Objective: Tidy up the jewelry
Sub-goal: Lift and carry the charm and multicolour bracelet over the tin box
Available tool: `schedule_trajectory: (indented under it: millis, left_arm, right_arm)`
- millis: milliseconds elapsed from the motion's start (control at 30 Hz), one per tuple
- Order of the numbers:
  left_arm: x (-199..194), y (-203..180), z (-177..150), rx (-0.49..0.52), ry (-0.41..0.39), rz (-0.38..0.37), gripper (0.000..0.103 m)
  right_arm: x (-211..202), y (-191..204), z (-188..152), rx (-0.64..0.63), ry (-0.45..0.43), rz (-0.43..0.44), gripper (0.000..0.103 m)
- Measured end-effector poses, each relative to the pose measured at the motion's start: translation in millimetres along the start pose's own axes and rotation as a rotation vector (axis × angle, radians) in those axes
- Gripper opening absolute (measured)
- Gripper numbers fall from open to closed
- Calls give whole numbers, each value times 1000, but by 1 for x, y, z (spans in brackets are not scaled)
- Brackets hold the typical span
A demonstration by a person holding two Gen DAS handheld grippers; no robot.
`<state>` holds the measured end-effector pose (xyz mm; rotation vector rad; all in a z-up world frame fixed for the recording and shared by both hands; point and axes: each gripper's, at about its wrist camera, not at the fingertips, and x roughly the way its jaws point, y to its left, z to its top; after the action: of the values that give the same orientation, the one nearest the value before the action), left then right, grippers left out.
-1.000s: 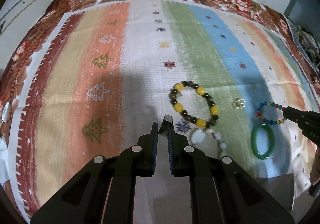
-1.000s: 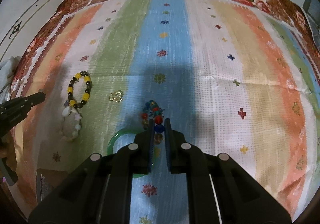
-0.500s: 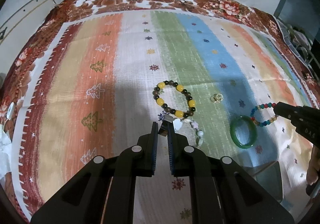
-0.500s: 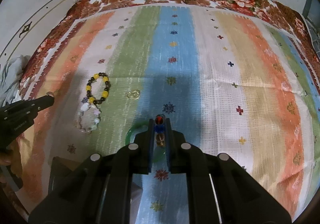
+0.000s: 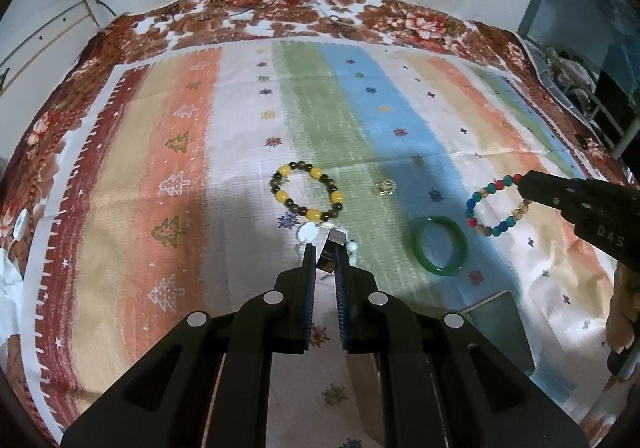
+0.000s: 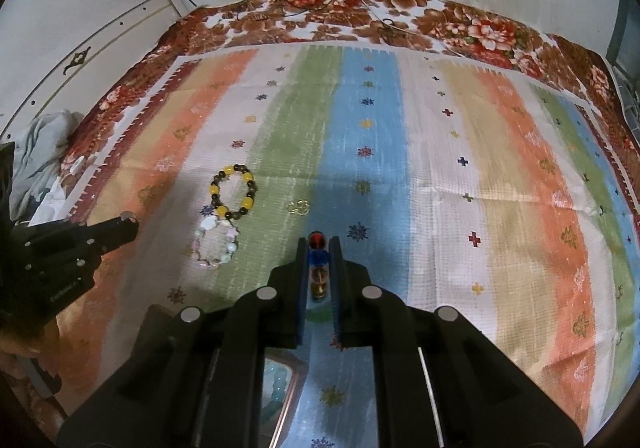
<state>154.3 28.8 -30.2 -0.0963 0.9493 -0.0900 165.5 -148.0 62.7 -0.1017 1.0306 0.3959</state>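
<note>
My right gripper (image 6: 318, 248) is shut on a multicolour bead bracelet (image 5: 494, 206) and holds it lifted above the striped cloth; it shows at the right of the left wrist view (image 5: 524, 184). My left gripper (image 5: 324, 252) is shut on a small metal piece (image 5: 334, 242), just above a white and pink bead bracelet (image 6: 216, 248). A yellow and dark bead bracelet (image 5: 308, 192), a small gold ring (image 5: 385, 187) and a green jade bangle (image 5: 440, 244) lie on the cloth.
A striped, flower-bordered cloth (image 5: 160, 168) covers the table. A box with a glass lid (image 6: 280, 388) sits at the near edge under my right gripper and also shows in the left wrist view (image 5: 500, 324). Crumpled cloth (image 6: 44, 152) lies at the far left.
My right gripper has lifted the multicolour bracelet off the cloth and drawn back toward the box. My left gripper has drawn back too, still shut on its small piece.
</note>
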Motion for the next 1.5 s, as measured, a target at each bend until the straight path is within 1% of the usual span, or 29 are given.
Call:
schedule_trajectory:
  millis: [433, 767, 1200, 1500]
  left_arm:
    - [-16, -15, -18, 23, -23, -21, 9]
    - [-24, -29, -34, 52, -21, -41, 9]
    - [-25, -46, -55, 82, 1, -49, 9]
    - [-24, -53, -64, 102, 16, -52, 9]
  right_arm:
    - [-27, 20, -15, -41, -27, 55, 11]
    - [-49, 34, -38, -65, -37, 96, 11]
    - [-52, 41, -68, -69, -5, 100, 11]
    - [-44, 45, -75, -75, 28, 98, 11]
